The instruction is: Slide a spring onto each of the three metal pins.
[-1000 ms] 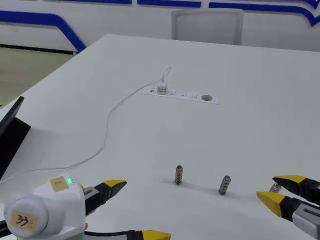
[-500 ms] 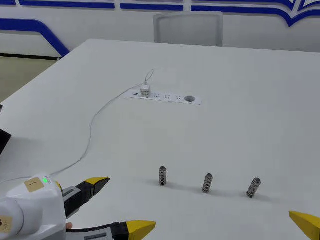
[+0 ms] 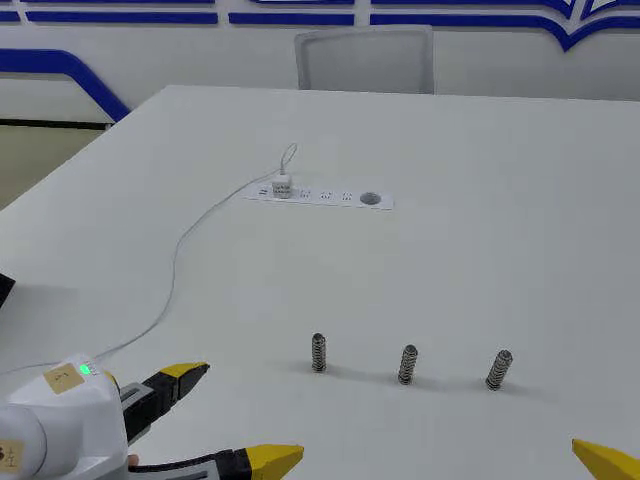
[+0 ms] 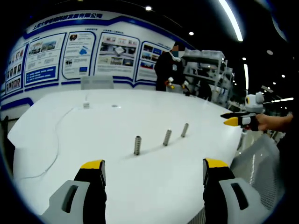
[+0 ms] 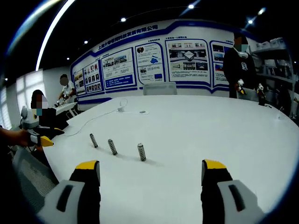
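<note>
Three springs [image 3: 407, 364] stand upright in a row on the table [image 3: 480, 200], long axes vertical, ahead of and between the left gripper [image 3: 235, 415] and the right gripper [image 5: 150, 164], both spread wide and empty, each nearest its own end of the row.

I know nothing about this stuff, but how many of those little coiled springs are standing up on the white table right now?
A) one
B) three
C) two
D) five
B: the left spring, the middle spring and the right spring stand in a row on the white table, each apart from the others.
</note>
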`<state>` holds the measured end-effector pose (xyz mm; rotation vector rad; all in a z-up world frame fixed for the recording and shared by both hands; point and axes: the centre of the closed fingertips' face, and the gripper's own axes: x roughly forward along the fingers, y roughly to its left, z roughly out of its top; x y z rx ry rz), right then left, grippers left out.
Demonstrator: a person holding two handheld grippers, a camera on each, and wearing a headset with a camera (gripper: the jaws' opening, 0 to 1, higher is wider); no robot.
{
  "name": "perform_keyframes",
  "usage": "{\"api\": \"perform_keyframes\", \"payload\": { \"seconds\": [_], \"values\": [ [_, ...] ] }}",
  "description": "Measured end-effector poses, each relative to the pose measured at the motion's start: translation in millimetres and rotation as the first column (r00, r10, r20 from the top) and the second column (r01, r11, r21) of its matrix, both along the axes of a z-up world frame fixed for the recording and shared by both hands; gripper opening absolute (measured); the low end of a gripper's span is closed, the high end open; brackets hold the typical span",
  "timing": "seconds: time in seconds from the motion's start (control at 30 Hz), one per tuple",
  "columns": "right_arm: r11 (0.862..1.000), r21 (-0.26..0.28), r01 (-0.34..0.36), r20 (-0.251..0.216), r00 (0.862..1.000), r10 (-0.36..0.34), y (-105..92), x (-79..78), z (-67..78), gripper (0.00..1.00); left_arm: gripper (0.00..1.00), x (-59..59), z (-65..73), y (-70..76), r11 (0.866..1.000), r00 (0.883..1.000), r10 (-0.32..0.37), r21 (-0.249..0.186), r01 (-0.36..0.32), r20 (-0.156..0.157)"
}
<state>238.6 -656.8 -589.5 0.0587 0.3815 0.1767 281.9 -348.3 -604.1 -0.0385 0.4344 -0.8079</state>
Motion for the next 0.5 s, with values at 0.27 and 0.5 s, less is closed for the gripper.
{"api": "perform_keyframes", "payload": {
  "seconds": [0.27, 0.5],
  "values": [
    [1.0, 0.014, 0.018, -0.005, 1.0, -0.018, 4.8, -1.8, -7.1, 0.99, 0.87, -2.2, -2.9, -1.6, 1.0, 1.0, -0.012, 0.006, 0.012, -0.014],
    [0.999, 0.031, 0.017, -0.006, 1.0, -0.017, 5.7, -1.4, -7.9, 0.98, 0.86, -2.1, -4.3, -1.0, 1.0, 1.0, -0.011, 0.008, 0.011, -0.02]
  ]
}}
